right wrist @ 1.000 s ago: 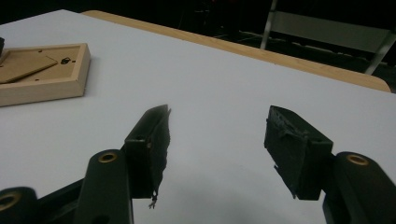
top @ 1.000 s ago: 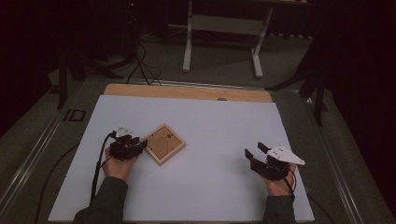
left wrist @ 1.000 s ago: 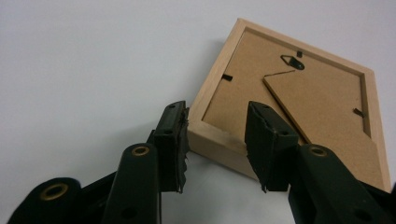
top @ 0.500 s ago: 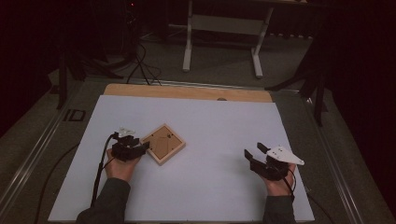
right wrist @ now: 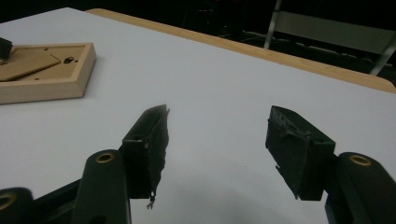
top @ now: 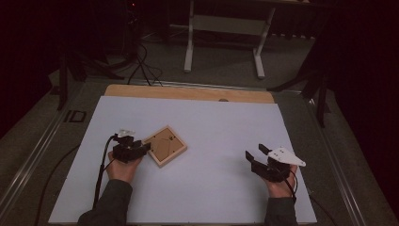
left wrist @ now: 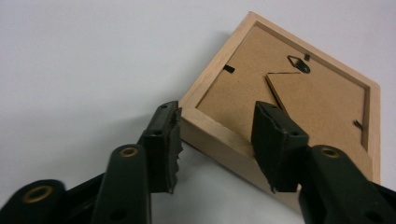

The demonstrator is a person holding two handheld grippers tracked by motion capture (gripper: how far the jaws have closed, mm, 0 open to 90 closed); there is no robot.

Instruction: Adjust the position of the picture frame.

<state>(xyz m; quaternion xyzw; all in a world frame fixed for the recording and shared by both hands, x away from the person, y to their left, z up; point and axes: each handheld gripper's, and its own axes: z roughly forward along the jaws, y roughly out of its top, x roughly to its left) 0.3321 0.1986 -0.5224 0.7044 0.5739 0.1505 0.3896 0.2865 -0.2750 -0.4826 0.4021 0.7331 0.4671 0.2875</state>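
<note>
- The left claw (left wrist: 215, 140), jaws just closing, straddles the near rim of the wooden picture frame (left wrist: 299, 93), which lies face-down on the counter (top: 211, 122); no firm pinch is visible.
- The right claw (right wrist: 217, 144) rests spread and empty, well apart from the frame.

Right claw (right wrist: 217, 140) agape; frame (right wrist: 44, 70) far-left.
</note>
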